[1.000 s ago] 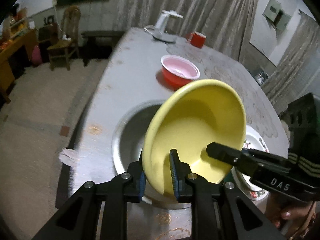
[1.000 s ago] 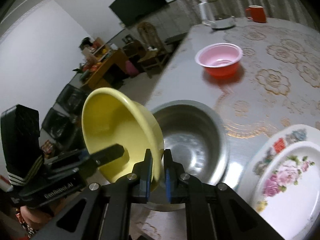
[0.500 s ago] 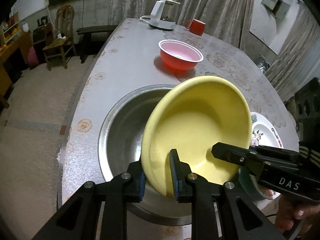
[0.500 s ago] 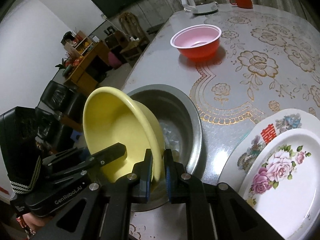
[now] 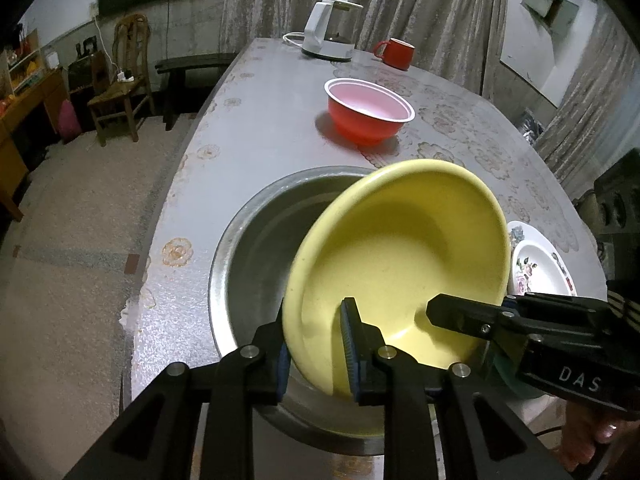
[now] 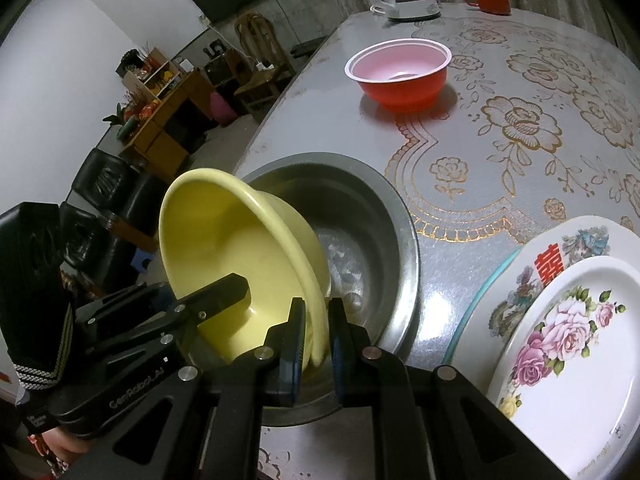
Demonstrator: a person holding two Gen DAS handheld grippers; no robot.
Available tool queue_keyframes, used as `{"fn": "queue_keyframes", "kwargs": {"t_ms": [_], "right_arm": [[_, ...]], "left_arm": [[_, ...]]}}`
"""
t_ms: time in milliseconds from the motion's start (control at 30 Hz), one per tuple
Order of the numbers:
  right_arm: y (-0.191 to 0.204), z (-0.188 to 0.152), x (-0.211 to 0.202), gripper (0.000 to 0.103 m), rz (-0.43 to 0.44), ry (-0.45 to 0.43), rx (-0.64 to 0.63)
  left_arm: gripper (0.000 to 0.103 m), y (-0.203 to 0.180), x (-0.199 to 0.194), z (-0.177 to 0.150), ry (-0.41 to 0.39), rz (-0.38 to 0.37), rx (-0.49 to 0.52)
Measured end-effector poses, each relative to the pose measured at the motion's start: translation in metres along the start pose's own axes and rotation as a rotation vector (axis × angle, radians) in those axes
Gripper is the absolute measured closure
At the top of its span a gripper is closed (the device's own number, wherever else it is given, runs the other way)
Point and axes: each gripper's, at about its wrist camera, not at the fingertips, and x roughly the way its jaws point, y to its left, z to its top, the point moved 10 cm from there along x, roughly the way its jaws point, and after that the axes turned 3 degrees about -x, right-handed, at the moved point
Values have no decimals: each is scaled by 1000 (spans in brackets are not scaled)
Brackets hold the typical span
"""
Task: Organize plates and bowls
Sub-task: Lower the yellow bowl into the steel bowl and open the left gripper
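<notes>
**Yellow bowl held tilted over the steel basin**

The yellow bowl [image 5: 400, 264] hangs tipped on edge, its hollow facing the person, its lower rim down inside the steel basin [image 5: 256, 248]. From where I stand it looks to hang just above the basin floor, though whether it touches I cannot tell.

Both tools have it. The left gripper [image 5: 316, 340] is clamped on the near rim, one pad inside the bowl and one outside. The right gripper [image 6: 316, 344] is clamped the same way on the rim a little further round, on the bowl's right side. Each gripper points steeply down toward the basin, so the bowl lies ahead of and below both, held by its lower edge with the bulk of it leaning up and away to the left side.

What the next move turns on, I judge, is that tilt: the bowl's open face must swing down to sit level, nested in the basin, before either grip lets go. Neither hand is plainly nearer; they share the rim.

Further out on the table [image 6: 520, 168], the red bowl [image 6: 400, 76] stands well apart beyond the basin, and the flowered plates [image 6: 568, 340] are stacked just right of it. A kettle [image 5: 328, 28] and a red mug [image 5: 394, 53] stand at the far end.
</notes>
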Motion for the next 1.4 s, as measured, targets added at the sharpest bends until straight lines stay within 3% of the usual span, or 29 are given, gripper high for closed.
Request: {"fn": "queue_keyframes", "kwargs": {"t_ms": [433, 700, 1067, 1133, 1200, 1400], "right_arm": [[4, -1, -2, 91, -43, 31, -37], [0, 4, -5, 91, -59, 52, -58], [-2, 10, -4, 89, -94, 56, -52], [-2, 12, -5, 86, -101, 42, -52], [-3, 15, -10, 80, -108, 12, -54], [-9, 22, -22, 78, -91, -38, -17]], "left_arm": [[80, 1, 8, 3, 7, 33, 61], [54, -4, 6, 6, 8, 6, 77], [53, -5, 3, 10, -6, -24, 48], [53, -5, 0, 12, -14, -39, 40], [46, -5, -3, 13, -20, -40, 32], [42, -6, -3, 17, -22, -42, 19]]}}
